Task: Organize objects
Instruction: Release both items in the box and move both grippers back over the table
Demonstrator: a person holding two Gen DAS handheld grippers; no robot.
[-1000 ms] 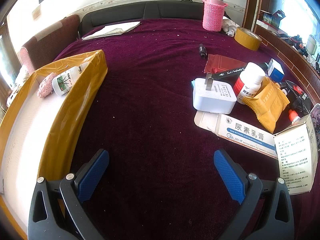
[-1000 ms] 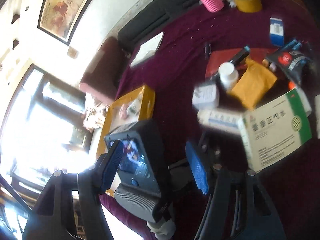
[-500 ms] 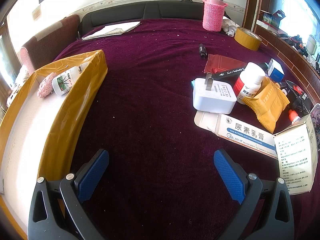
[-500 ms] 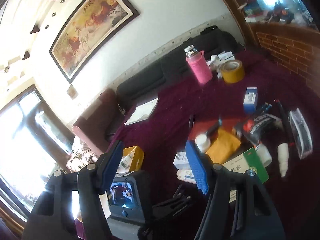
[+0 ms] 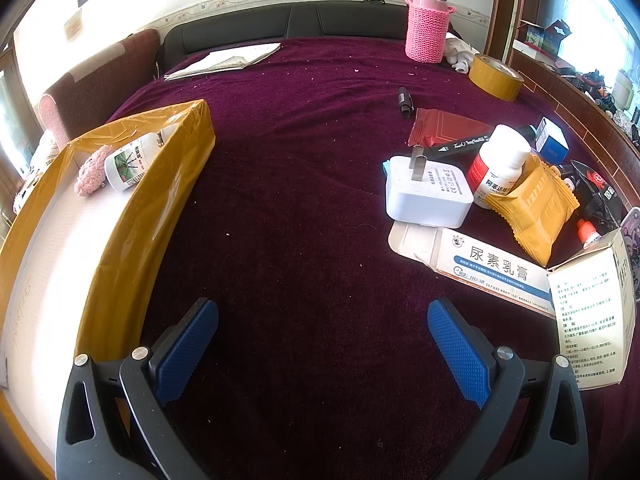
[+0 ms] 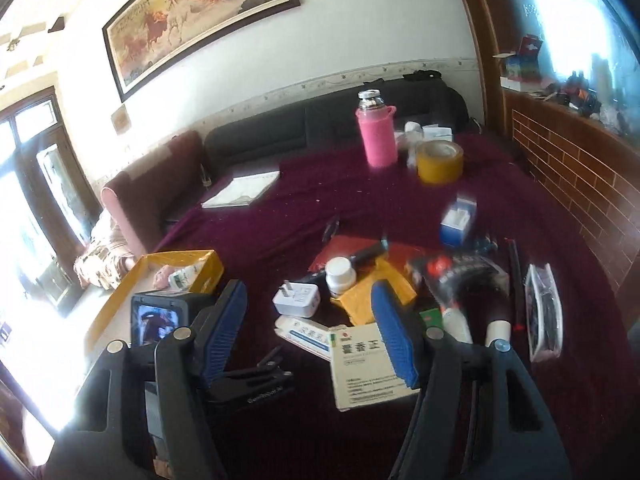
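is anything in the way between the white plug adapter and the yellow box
Nothing visible. Between the white plug adapter and the yellow box lies only bare purple cloth. The box's near wall stands upright, so the adapter must go over it.

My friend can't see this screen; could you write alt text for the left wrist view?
Open blue-padded tongs hover empty over a purple cloth. On the left, a yellow box holds a bottle. On the right, a white plug, packets and medicine boxes lie cluttered.

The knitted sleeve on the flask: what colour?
Pink; the knitted sleeve shows best in the left wrist view.
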